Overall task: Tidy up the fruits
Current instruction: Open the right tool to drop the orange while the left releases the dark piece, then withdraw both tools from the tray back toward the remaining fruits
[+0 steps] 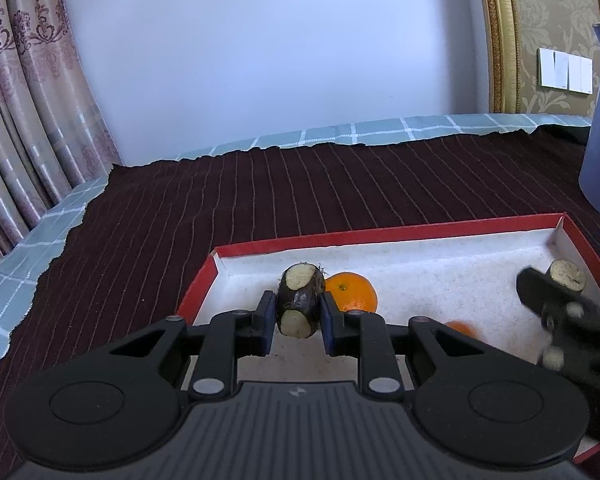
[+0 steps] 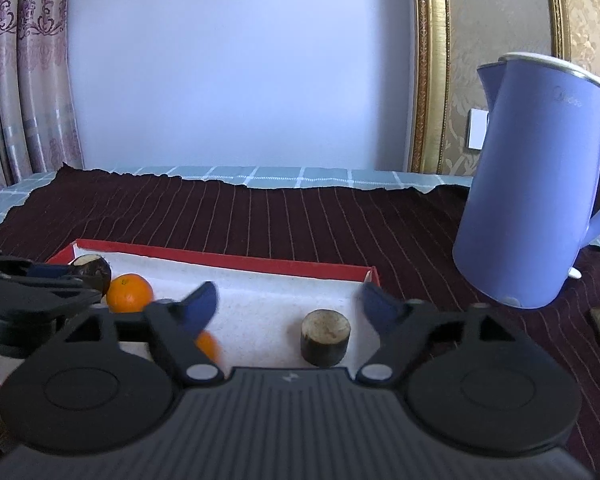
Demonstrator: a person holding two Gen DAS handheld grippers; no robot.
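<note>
Left wrist view. Left gripper (image 1: 297, 312), lower centre: blue pads pinching a dark-skinned fruit (image 1: 300, 300) with pale cut patches, held above the near left part of a shallow box (image 1: 380, 236) with red rim and white lining. One orange (image 1: 353, 292) lies in the box just behind and right of the held fruit; a second orange (image 1: 462, 327) shows partly behind the gripper's right arm. At the right edge, blurred, the right gripper (image 1: 556, 304) sits in front of a dark stub with a pale cut top (image 1: 567, 275), in the box's far right corner. The box rests on a dark maroon striped cloth (image 1: 300, 184) over a pale green checked cover (image 1: 380, 132). Curtain at left, gilt frame and wall switches at upper right. No legible writing.

Right wrist view. Right gripper (image 2: 290, 300), lower centre: fingers spread wide, pinching nothing; the dark stub (image 2: 325, 338) stands upright on the white lining between them, untouched. Left gripper (image 2: 40, 280), left edge, clamped on the dark fruit (image 2: 94, 270); orange (image 2: 129, 293) just beside it, the other orange (image 2: 208, 345) behind the left finger. Blue kettle (image 2: 540, 184), right, on the cloth; faint lettering near its top, too small to make out.
</note>
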